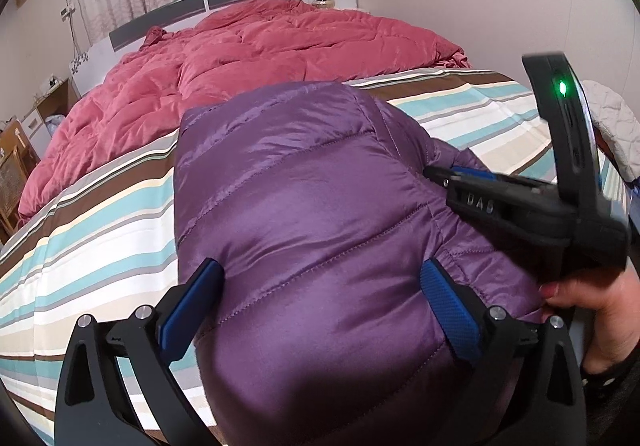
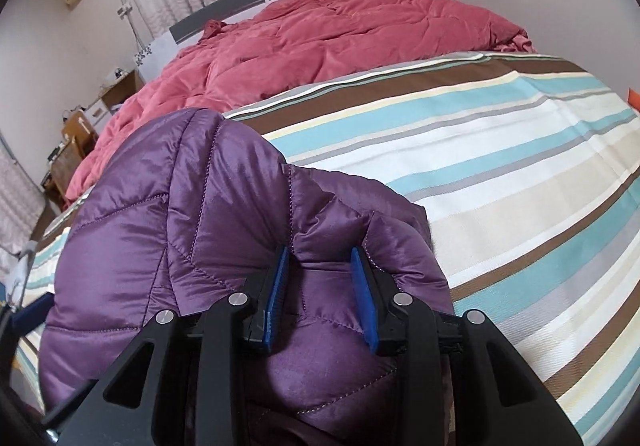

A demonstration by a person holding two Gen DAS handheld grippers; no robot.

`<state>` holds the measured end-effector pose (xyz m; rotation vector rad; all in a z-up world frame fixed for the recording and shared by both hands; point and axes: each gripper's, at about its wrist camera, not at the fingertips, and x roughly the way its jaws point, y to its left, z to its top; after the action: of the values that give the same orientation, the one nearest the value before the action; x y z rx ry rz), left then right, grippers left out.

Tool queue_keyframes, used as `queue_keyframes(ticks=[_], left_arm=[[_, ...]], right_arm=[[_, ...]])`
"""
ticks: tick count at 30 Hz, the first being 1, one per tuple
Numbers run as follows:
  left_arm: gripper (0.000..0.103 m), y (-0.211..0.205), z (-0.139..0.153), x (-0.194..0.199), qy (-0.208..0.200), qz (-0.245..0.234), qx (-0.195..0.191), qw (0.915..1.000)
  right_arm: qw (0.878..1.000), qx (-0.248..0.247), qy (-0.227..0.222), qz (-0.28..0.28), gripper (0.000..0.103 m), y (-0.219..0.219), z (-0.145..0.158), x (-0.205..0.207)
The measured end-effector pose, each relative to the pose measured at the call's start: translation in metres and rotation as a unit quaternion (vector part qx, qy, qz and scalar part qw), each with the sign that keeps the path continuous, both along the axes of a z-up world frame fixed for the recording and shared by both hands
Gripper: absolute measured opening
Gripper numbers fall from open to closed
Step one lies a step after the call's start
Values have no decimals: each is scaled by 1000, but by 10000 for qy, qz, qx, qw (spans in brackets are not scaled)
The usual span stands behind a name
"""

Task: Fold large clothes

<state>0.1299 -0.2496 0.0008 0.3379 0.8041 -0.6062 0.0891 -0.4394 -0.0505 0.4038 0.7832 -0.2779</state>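
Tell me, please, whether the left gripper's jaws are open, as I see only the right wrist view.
Observer: Yes, the left gripper is wide open, its jaws straddling the purple jacket without pinching it.
Operator: Thank you. Is anything lying beyond my right gripper on that side of the bed?
Observer: A white quilted cloth lies at the edge of the striped sheet, behind the right gripper.
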Motion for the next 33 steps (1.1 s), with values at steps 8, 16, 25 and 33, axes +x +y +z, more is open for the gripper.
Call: queue_keyframes(ticks=[8,16,25,33], left_arm=[[99,-18,12,46,-46,365,198,9991],[101,-43,-27,89,600,445,422,9963],[101,-43,-40,84,532,539,307,9967],[101,-16,-18,53,165,575,60,9982]], right_arm=[[9997,-45,157,175,32,1,4,6],[9996,-11,192,186,32,-5,-3,10],[9998,-21,92,196,32,-5,-4,7],[9988,302,-326,193,43,5,29,-48]])
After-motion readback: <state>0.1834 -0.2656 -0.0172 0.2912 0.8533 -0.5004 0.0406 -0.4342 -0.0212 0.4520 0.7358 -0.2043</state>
